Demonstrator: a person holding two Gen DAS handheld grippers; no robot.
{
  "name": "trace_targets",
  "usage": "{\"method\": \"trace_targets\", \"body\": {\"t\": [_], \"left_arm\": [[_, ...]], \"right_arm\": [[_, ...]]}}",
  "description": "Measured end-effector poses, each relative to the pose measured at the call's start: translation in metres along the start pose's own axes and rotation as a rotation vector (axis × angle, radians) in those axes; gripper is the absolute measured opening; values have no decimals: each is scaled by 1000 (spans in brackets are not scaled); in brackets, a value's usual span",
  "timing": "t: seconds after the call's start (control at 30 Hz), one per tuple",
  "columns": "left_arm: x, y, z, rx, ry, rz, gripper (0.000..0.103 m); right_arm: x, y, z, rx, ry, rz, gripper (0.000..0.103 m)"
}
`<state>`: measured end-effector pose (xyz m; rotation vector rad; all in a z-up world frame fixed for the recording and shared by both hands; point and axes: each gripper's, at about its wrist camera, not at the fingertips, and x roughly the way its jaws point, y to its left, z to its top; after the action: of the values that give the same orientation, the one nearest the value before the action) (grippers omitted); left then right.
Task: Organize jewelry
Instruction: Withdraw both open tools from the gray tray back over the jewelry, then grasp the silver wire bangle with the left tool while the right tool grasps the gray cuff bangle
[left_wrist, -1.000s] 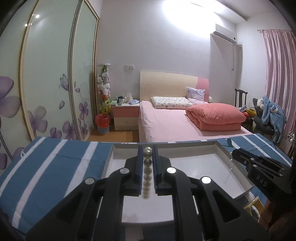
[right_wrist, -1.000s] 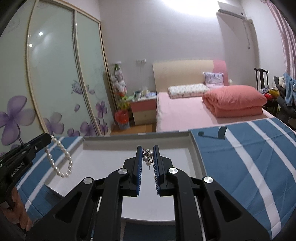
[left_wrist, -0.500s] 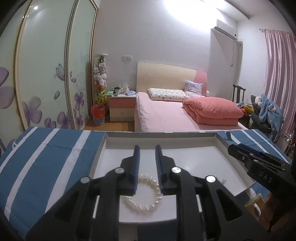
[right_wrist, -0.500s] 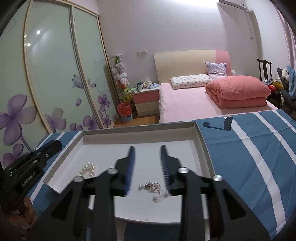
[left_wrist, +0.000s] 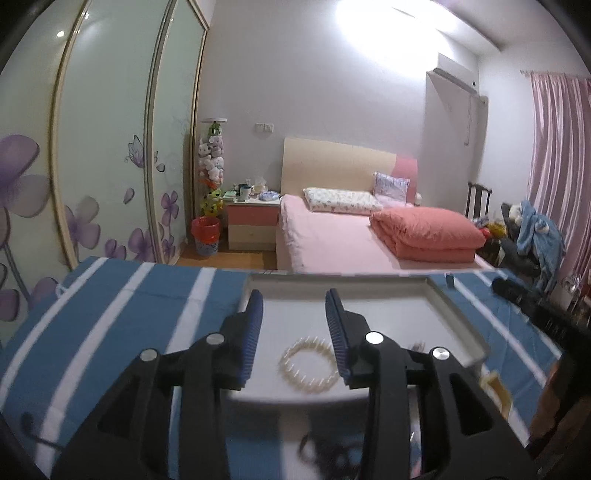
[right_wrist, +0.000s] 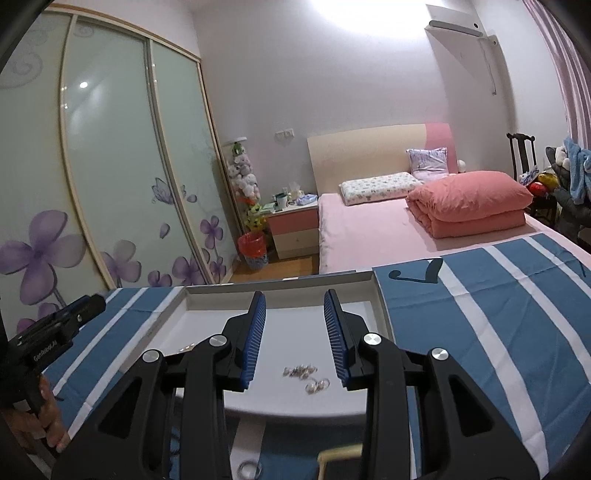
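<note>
A white shallow tray lies on the striped cloth. In the left wrist view a pearl bracelet lies flat on the tray floor. My left gripper hovers above it, its jaws opening with nothing between the pads. In the right wrist view a small silver chain piece rests loose on the tray. My right gripper stands open above it, empty. Each gripper shows at the edge of the other's view: the right one and the left one, held by a hand.
A blue and white striped cloth covers the table around the tray. A small ring-like item and a pale yellow object lie near the front edge. Beyond the table are a pink bed and wardrobe doors.
Both grippers opened and drew back and up. The pearl bracelet dropped from the left one onto the tray, the silver piece from the right one.
</note>
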<state>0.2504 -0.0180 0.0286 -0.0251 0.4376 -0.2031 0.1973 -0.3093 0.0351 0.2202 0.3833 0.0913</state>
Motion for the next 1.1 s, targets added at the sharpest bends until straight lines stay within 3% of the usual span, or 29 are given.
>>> {"method": "trace_targets", "body": {"t": [0.1,0.4,0.43,0.53,0.83,1.1], "left_arm": [[-16,12,-16,9,59,-8,36],[-25,37,-82,24,348,-46,38],[-26,37,-86,22,360,-47,48],[-28,34,-95,41,366,-40,60],[-9,14,-103,45,443,-51,74],[-5,9,-111,90,491,1,75]], "right_arm": [[-15,2,-8,-18,12,0,34],[-46,-6,-40,-5,87,-17,34],[-47,-7,-42,-5,94,-19,34],[-47,-4,-50,-12,115,-29,34],[-55,-7,-62,-24,127,-31,34],[-57,-12,-69,-9,137,-44,34]]}}
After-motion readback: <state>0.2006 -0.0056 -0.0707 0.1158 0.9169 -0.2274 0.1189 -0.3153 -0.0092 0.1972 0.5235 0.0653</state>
